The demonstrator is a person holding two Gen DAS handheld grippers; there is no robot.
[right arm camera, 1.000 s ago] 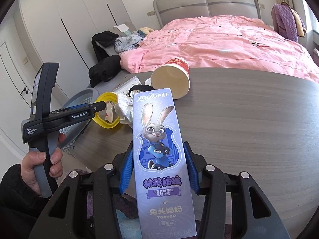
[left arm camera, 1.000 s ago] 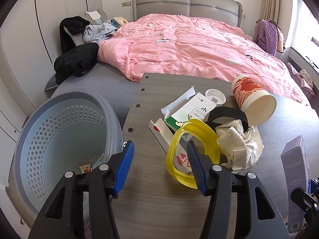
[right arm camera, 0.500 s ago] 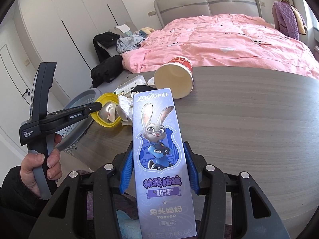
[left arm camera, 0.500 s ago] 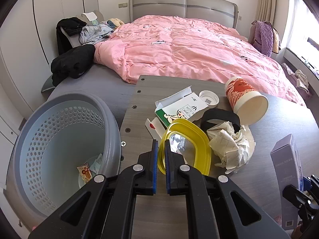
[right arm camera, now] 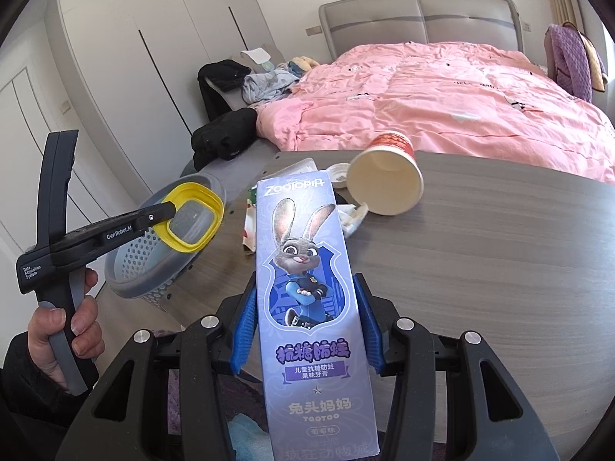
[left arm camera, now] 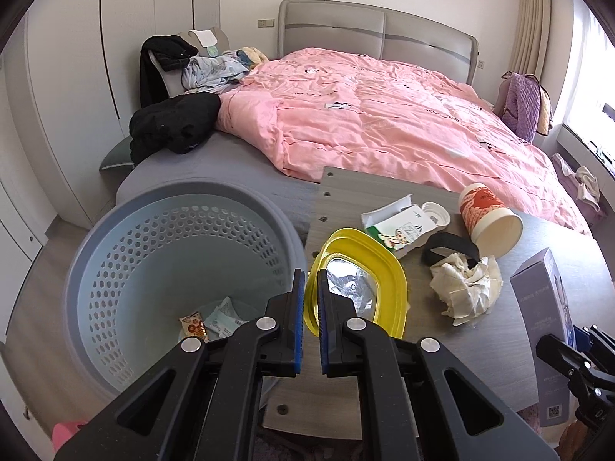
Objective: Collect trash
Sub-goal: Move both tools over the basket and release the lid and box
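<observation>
My left gripper [left arm camera: 311, 282] is shut on the rim of a yellow plastic lid [left arm camera: 384, 265] and holds it lifted off the table, tilted, at the table's left edge beside the basket. From the right wrist view the yellow lid [right arm camera: 209, 199] hangs over the rim of the grey perforated basket [right arm camera: 127, 284], pinched by the left gripper [right arm camera: 171, 210]. My right gripper [right arm camera: 305, 288] is shut on a tall purple toothpaste box [right arm camera: 303, 230], held upright above the table's near edge. The basket [left arm camera: 96, 269] has a few wrappers at its bottom.
On the grey table [left arm camera: 423, 353] lie a tipped paper cup [left arm camera: 488, 219], crumpled paper [left arm camera: 465, 288], a green-and-white carton [left arm camera: 399, 226], a white cap [left arm camera: 436, 213] and a black band [left arm camera: 449, 244]. A bed with a pink quilt [left arm camera: 384, 123] stands behind.
The left gripper's jaws closed on the yellow lid's rim, then lifted it and carried it left to the basket. The right gripper keeps its grip on the purple box.
</observation>
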